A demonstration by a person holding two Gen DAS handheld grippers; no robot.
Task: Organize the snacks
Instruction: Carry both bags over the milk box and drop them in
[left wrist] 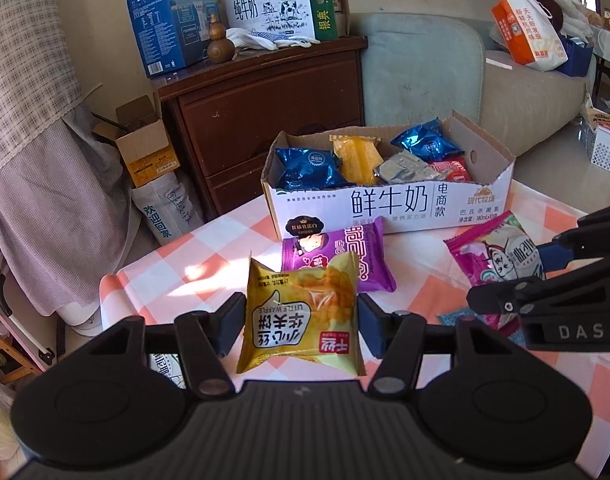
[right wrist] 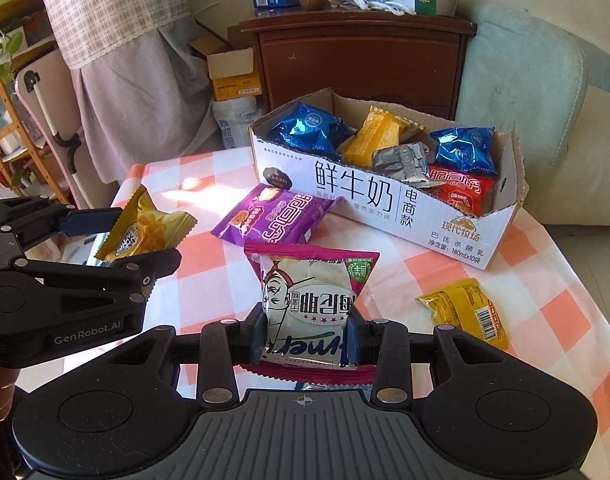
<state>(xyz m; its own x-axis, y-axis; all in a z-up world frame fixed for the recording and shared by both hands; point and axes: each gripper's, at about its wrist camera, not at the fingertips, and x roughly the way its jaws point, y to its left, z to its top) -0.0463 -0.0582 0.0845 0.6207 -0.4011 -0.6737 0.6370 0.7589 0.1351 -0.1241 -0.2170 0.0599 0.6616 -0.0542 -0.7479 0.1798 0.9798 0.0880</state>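
My left gripper [left wrist: 301, 320] is shut on a yellow waffle packet [left wrist: 301, 312], held above the checked tablecloth. From the right wrist view the same left gripper [right wrist: 141, 236] grips that yellow waffle packet [right wrist: 145, 232] at the left. My right gripper [right wrist: 307, 340] is shut on a pink-and-white snack packet [right wrist: 311, 304]; in the left wrist view this right gripper [left wrist: 517, 280] and its pink-and-white packet [left wrist: 493, 256] are at the right. A purple packet [left wrist: 337, 260] [right wrist: 271, 216] lies in front of the open milk carton box [left wrist: 401, 210] [right wrist: 385, 208], which holds several packets.
A small yellow packet [right wrist: 465, 312] lies on the tablecloth [right wrist: 425, 268] at the right. Behind the table stand a dark wooden cabinet [left wrist: 265, 112] with boxes on top, a pale sofa [left wrist: 421, 68], and cardboard boxes on the floor [left wrist: 145, 144].
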